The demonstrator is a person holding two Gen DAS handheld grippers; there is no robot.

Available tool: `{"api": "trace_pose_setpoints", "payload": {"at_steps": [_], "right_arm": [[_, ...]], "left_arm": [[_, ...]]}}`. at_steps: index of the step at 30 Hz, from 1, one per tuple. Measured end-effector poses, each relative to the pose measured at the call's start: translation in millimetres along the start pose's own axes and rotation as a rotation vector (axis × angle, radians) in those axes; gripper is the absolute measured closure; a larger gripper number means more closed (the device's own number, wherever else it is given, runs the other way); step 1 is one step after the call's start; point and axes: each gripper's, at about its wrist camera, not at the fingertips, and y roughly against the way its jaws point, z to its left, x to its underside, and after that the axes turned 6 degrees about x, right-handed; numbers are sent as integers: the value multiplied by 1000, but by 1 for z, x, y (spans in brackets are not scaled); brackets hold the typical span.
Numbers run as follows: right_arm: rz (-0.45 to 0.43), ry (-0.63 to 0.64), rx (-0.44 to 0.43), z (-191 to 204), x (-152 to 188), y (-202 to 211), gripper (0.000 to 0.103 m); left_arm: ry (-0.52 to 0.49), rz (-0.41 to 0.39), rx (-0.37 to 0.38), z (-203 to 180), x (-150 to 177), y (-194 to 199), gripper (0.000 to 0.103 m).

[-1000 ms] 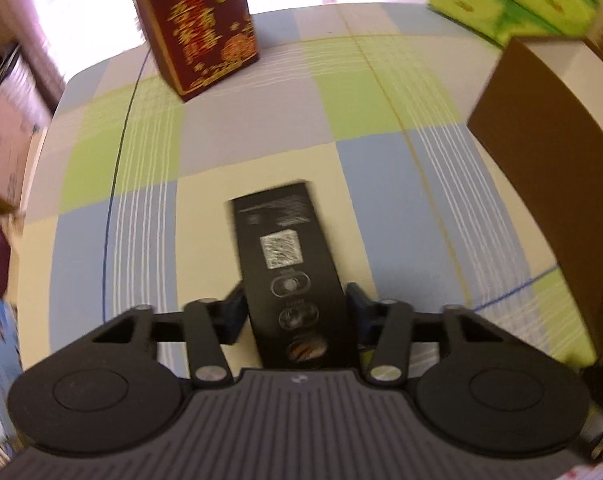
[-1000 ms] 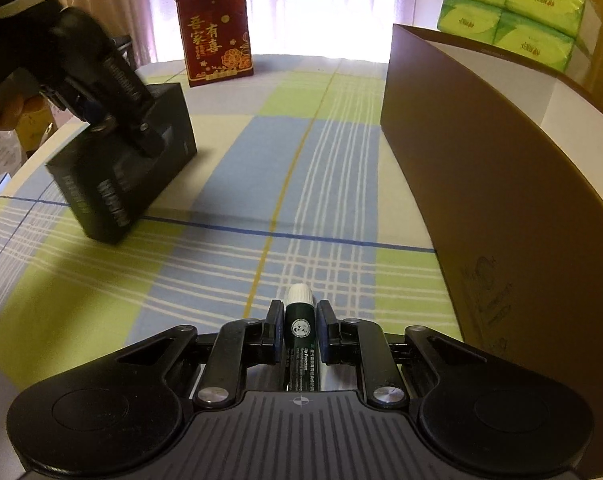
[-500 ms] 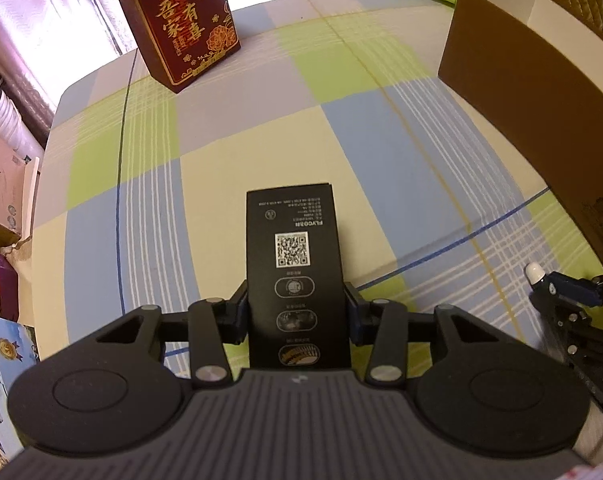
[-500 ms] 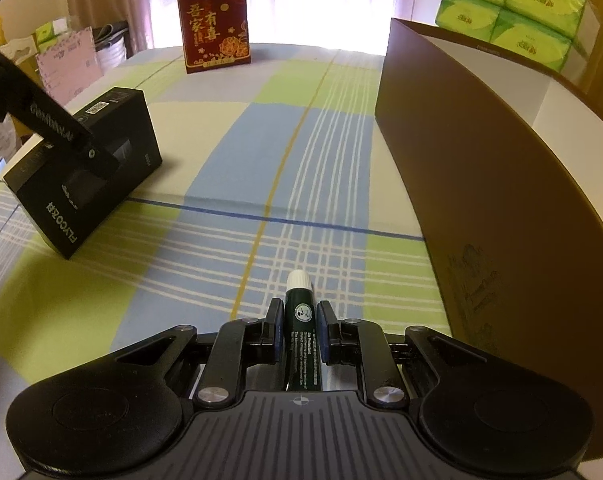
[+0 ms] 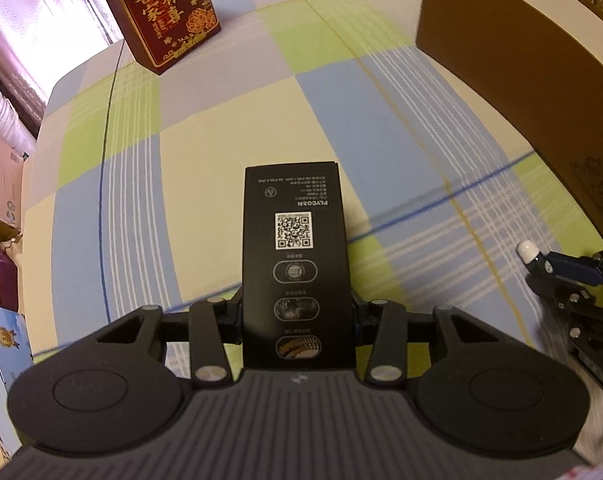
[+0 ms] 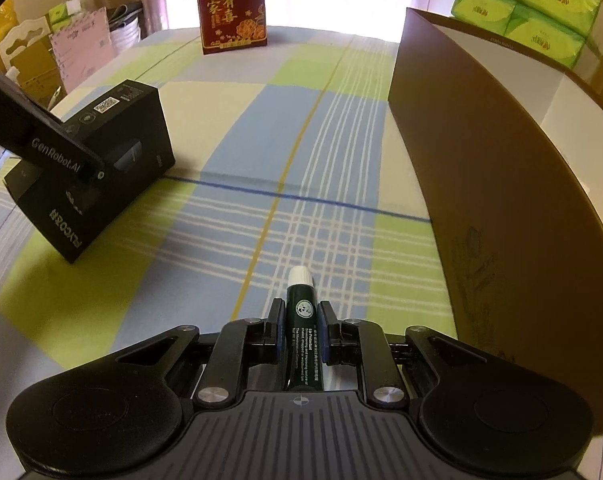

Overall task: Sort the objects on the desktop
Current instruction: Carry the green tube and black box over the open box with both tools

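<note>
My left gripper (image 5: 296, 312) is shut on a black box (image 5: 295, 248) with a QR code, held tilted over the checked tablecloth. It also shows at the left of the right wrist view (image 6: 101, 160), one corner low near the cloth. My right gripper (image 6: 299, 320) is shut on a dark green lip balm tube (image 6: 302, 332) with a white cap. The tube and right gripper also show at the right edge of the left wrist view (image 5: 557, 266).
A large brown open box (image 6: 501, 184) stands along the right side of the table. A red gift box (image 6: 231, 8) stands at the far end. Green tissue packs (image 6: 529, 4) sit behind the brown box. Cartons and clutter lie off the table's left edge.
My left gripper has carried the black box lower and nearer to the right gripper. The right gripper has risen slightly with the lip balm.
</note>
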Motion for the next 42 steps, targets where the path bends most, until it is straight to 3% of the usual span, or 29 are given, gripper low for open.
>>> {"api": "trace_pose_setpoints", "payload": {"at_steps": [12,24,34,42], "right_arm": [[55,-41,-80,-8,20,28,90],[-78,-78,-191,-29,6,93,90],[-214,-153,-167,-90,-14,141,90],[-249,-195,-112,-150,-16,157,90]], "left_arm": [[5,-22,24,-23,23,29,64],[5,-147,28,-53,21,87,64],[-33,-276,76,-87,-3,142,64],[-67,-336,128,-129,-35,152,64]]}}
